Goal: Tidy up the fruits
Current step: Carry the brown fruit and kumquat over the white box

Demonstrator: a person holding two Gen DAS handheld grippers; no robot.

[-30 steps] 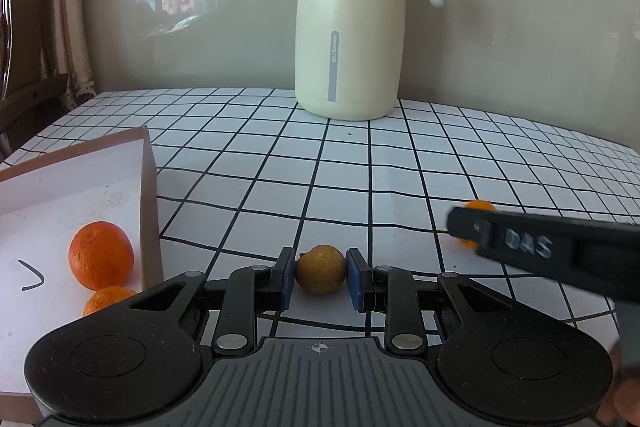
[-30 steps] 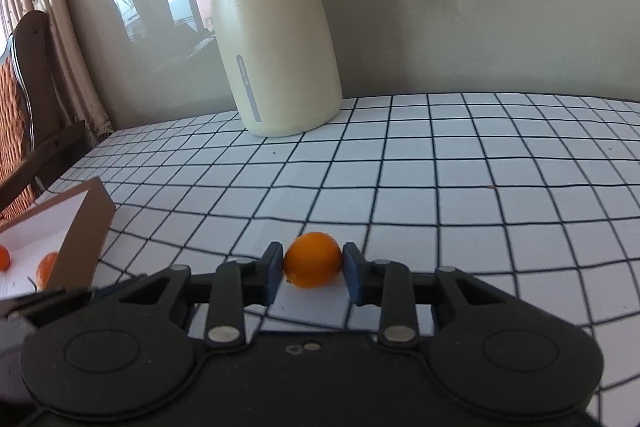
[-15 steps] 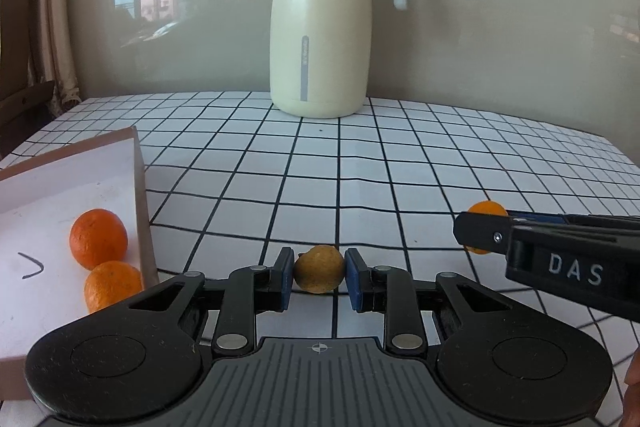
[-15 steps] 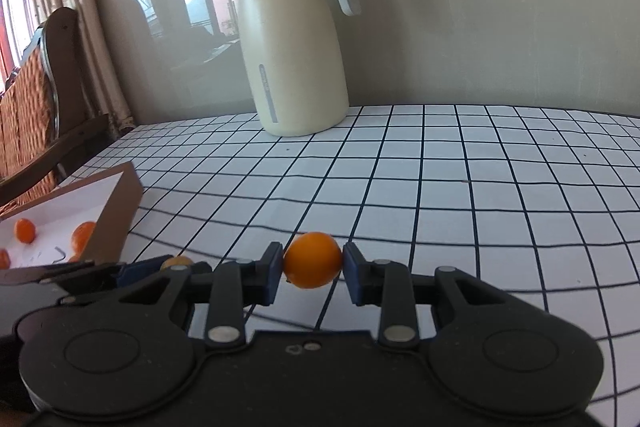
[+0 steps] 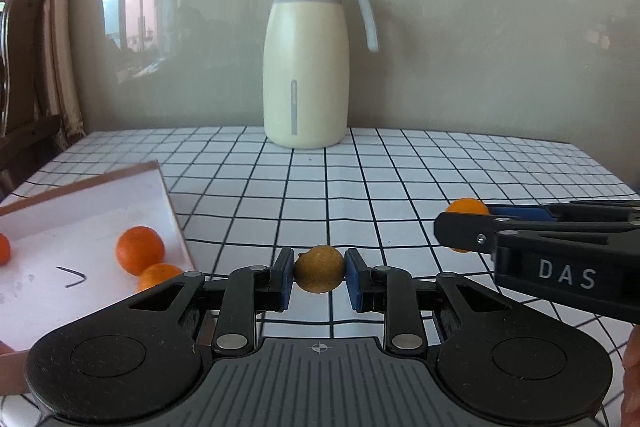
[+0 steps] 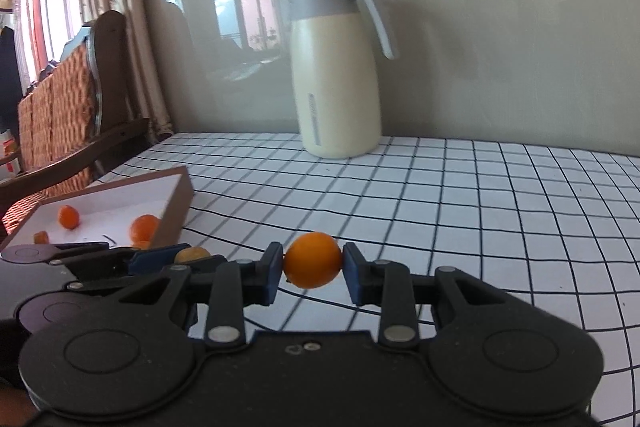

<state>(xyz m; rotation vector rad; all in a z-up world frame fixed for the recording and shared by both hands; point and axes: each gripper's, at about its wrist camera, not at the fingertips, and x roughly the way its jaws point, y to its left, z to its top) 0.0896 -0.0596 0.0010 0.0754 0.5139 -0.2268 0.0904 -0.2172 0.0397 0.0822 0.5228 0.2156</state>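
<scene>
Orange fruit (image 6: 313,259) (clamped) between pads (image 6: 273,273)

In the left wrist view, the box (image 5: 100,195) runs off the left edge, and one orange fruit (image 5: 3,248) there is cut in half by it. Another orange fruit (image 5: 158,275) hides partly behind the left gripper (image 5: 319,279). The right gripper (image 5: 464,229) covers most of its orange fruit (image 5: 466,206) (only the top shows). The right wrist view is blurry.

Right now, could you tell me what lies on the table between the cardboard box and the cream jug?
Nothing: in the left wrist view, only bare checked tablecloth lies between the cardboard box and the cream jug.
</scene>
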